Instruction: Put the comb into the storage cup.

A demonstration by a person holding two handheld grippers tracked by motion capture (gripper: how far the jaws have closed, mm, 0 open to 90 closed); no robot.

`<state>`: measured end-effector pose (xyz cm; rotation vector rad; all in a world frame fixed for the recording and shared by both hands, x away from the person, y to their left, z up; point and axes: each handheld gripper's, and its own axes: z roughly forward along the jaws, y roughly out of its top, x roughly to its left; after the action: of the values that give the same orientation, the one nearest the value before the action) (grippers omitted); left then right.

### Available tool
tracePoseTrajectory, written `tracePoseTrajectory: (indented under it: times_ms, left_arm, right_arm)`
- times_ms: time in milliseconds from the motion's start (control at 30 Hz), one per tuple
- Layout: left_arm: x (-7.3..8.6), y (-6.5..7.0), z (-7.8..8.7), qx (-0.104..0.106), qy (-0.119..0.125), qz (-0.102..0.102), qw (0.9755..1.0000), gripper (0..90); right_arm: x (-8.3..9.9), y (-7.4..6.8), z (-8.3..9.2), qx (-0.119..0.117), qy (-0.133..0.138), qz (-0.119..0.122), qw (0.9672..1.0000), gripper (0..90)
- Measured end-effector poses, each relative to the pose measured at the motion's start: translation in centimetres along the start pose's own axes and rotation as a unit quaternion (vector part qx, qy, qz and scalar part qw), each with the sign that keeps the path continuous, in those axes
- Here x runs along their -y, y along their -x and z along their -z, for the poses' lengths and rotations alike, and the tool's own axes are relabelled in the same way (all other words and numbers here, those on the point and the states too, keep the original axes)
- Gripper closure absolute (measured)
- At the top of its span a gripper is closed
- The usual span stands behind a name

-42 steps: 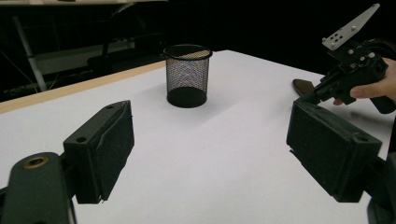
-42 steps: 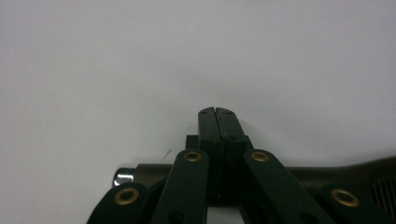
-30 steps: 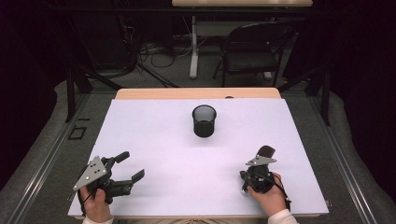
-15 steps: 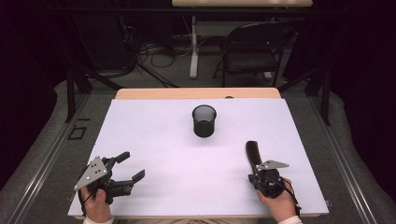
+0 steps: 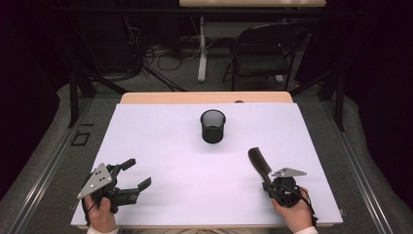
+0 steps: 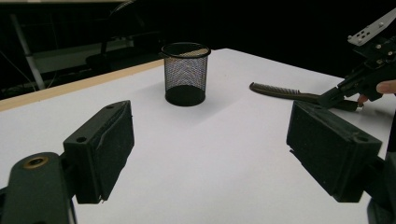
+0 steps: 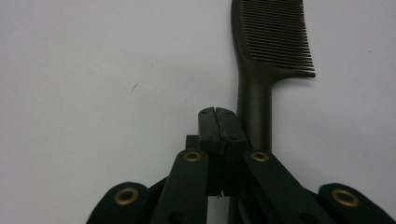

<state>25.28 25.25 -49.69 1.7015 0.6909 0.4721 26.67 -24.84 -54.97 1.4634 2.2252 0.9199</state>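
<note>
A dark comb point(image 5: 258, 161) lies flat on the white table point(image 5: 160, 141), its teeth end pointing away toward the black mesh cup point(image 5: 213, 126). My right gripper point(image 5: 267, 183) sits at the comb's handle end. In the right gripper view its jaws point(image 7: 215, 115) are pressed together with nothing between them, and the comb point(image 7: 275, 42) runs just beside and under the right jaw. My left gripper point(image 5: 137, 173) rests at the front left, open and empty. In the left gripper view it point(image 6: 210, 140) faces the cup point(image 6: 186, 74), the comb point(image 6: 280, 91) and the right gripper point(image 6: 329, 98).
A wooden strip point(image 5: 204, 97) borders the table's far edge. Beyond it, on the dark floor, stand a black chair point(image 5: 263, 53) and cables. White tabletop stretches between the two hands and around the cup.
The right hand has shifted slightly to the right and turned. The comb has swung from up by the gripper to lying flat, pointing away and left. The left gripper has stayed put.
</note>
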Motion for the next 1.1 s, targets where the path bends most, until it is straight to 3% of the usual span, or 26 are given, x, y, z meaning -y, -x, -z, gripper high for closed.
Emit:
tracePoseTrajectory:
  times_ms: [300,633,833,1100]
  left_arm:
    - [0.0,0.0,0.0,0.0,0.0,0.0,1.0,15.4]
    - [0.0,0.0,-0.1,0.003,-0.001,0.0,1.0,15.4]
    - [0.0,0.1,-0.1,0.0,-0.007,0.001,1.0,15.4]
    - [0.0,-0.1,-0.4,-0.007,-0.013,0.014,0.9998,15.4]
  right_arm:
    - [0.0,0.0,0.0,-0.001,0.001,0.0,1.0,90.0]
    - [-0.3,-0.1,0.4,-0.012,0.021,0.001,0.9997,88.1]
    - [-0.5,-0.2,0.8,-0.014,0.042,0.001,0.999,81.3]
    - [-0.8,-0.3,1.4,-0.016,0.075,0.004,0.9971,63.1]
